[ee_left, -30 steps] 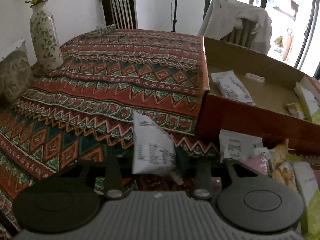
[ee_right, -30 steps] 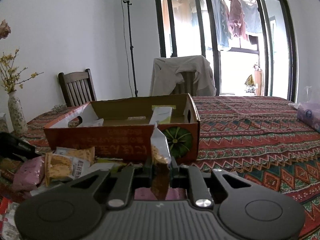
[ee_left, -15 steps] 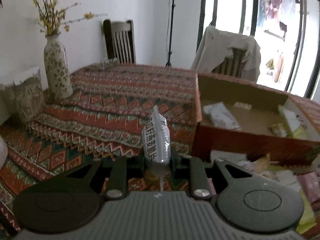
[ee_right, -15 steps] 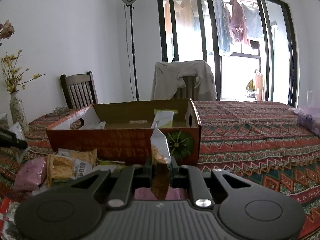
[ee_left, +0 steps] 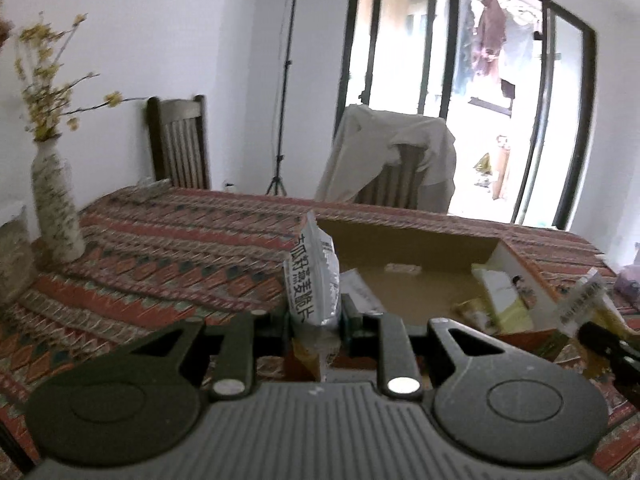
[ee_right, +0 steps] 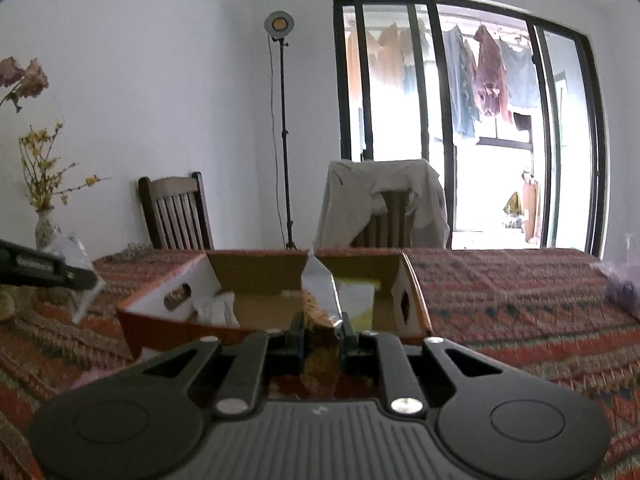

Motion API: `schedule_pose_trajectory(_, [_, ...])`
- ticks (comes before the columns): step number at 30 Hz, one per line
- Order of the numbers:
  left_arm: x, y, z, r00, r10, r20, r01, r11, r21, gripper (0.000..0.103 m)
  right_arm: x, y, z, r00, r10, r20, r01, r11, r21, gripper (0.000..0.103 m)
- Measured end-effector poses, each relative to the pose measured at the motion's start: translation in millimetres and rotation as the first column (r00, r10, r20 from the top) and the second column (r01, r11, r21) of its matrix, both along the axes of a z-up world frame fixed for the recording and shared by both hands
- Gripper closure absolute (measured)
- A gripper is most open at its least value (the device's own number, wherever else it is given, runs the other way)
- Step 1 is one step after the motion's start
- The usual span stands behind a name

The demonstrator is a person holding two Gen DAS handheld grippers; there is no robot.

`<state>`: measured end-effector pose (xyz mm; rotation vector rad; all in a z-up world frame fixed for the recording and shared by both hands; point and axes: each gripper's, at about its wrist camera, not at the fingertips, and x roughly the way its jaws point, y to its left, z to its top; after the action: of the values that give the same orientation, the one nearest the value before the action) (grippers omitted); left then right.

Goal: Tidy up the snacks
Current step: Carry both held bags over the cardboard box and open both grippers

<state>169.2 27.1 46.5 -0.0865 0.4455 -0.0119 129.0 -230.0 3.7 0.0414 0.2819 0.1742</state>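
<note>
The left gripper (ee_left: pixel 314 318) has its jaws closed on a white snack packet (ee_left: pixel 312 280) printed with dark characters, which stands upright between them and rises above the fingertips. Directly beyond those jaws lies the open cardboard box (ee_left: pixel 408 240) on the table (ee_left: pixel 168 248), which is covered in a red patterned cloth; inside the box, ahead and to the right of the jaws, a pale yellow packet (ee_left: pixel 502 296) leans against the right wall. At the far right of the left view the right gripper (ee_right: pixel 322 330) appears as a dark shape with a light packet in it. In its own view, its jaws are clamped on a silvery snack packet (ee_right: pixel 320 296) whose lower part looks orange, though blur makes the print unreadable. This packet also stands upright, with the box straight ahead of the jaws and close to them. A flowered vase (ee_left: pixel 54 208) stands well to the left of the left jaws, and two chairs (ee_left: pixel 180 144) sit beyond the far edge of the table.
</note>
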Motion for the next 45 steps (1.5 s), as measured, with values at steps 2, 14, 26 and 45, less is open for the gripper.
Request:
schedule_pose_trajectory(2, [7.2,-7.1,2.6,1.0,-0.017,0.006,0.017,1.0,0.0,0.08,9.3,6.0,6.0,1.0,0.008,0.005,-0.008,1.0,-0.003,0.089])
schedule_pose_trajectory(14, [68.2,-30.7,2.4,0.999,-0.04,-0.002,0.04,0.999,-0.027,0.08,90.5,34.6,25.7,1.0,0.012,-0.016,-0.012,1.0,0.014,0.089])
schedule_pose_trajectory(26, [95.7,-27.2,-27.4,0.998,-0.042,-0.056,0.04,0.999,-0.027,0.08,121.7,38.8,-16.0,0.996,0.01,-0.09,-0.01,1.0,-0.006,0.089])
schedule_pose_trajectory(45, [79.7,-20.3,-31.7,0.999,-0.031,0.039,0.034,0.997,-0.068,0.0,115.4,25.9,-20.1,0.995,-0.035,-0.093,0.038,0.999,0.033,0.0])
